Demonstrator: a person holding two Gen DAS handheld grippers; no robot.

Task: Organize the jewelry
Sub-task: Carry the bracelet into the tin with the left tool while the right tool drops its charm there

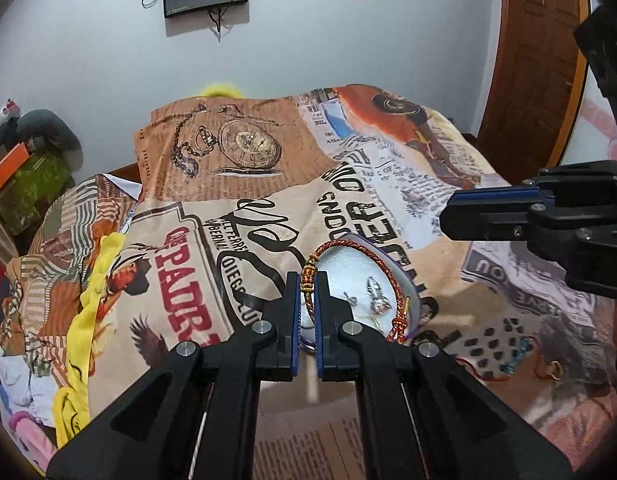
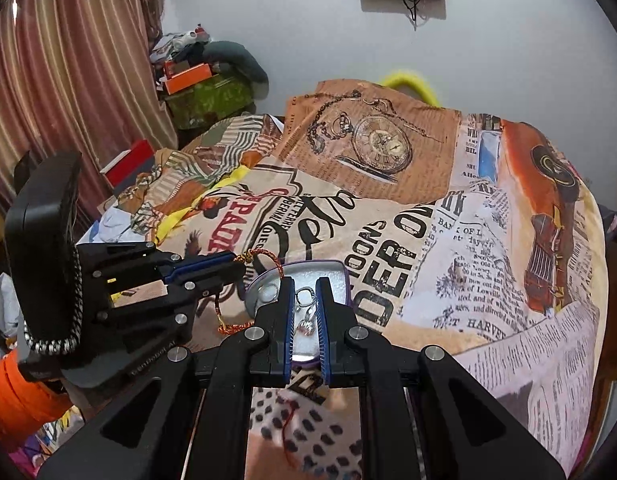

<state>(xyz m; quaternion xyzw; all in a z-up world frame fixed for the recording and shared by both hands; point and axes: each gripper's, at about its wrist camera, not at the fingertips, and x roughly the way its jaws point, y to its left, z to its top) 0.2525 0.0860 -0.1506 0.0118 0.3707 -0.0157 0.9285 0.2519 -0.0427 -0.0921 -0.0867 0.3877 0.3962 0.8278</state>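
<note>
Two grippers are over the bed, and you hold one in each hand. Your left gripper (image 1: pixel 307 280) has its jaws pinched almost together on a red and gold cord bracelet (image 1: pixel 350 280). The cord loops away from the tips toward three o'clock, and it hangs over a small white tray (image 1: pixel 348 268) with a purple edge. From the right wrist camera you can see the same left gripper (image 2: pixel 238 266) at nine o'clock, with the bracelet (image 2: pixel 264 256) curling out of its tips toward the tray (image 2: pixel 336 276).

Your right gripper (image 2: pixel 305 292) points down over the tray, and its jaws are nearly shut too. A silver earring (image 2: pixel 306 312) shows in the thin gap between the blue pads, but you cannot tell if the pads hold it or if it only lies in the tray below. From the left wrist camera the right gripper (image 1: pixel 448 216) comes in from three o'clock, above the tray. Small silver pieces (image 1: pixel 376 296) lie inside the tray there.

The tray sits on a bedspread (image 1: pixel 212 184) with old newspaper pictures and a big pocket watch on it. More jewelry lies on the cloth at four o'clock in the left wrist camera: a gold hoop earring (image 1: pixel 552 370) and a blue bead strand (image 1: pixel 520 354).
</note>
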